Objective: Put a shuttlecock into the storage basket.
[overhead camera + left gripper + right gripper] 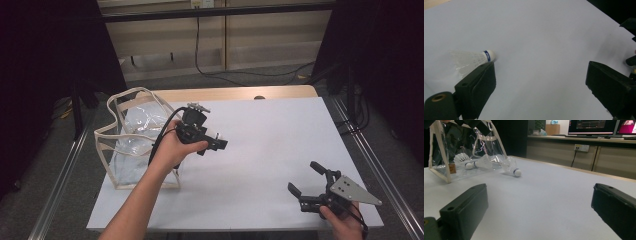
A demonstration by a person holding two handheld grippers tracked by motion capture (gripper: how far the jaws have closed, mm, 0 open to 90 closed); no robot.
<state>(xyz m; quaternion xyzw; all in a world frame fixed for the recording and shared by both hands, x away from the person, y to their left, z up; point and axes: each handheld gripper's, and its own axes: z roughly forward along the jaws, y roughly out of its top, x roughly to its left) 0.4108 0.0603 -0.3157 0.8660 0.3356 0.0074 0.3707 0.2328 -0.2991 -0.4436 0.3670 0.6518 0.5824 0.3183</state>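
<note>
White shuttlecock (475,59) lying flat, cork toward table centre

A white feathered shuttlecock (475,60) with a blue band around its white cork lies on the plain white table surface (544,37); the clear plastic bag (131,137), left of frame, has cream trim.

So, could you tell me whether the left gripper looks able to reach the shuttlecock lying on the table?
Probably yes: the left gripper is open, just above the shuttlecock, with bare table around it.
</note>
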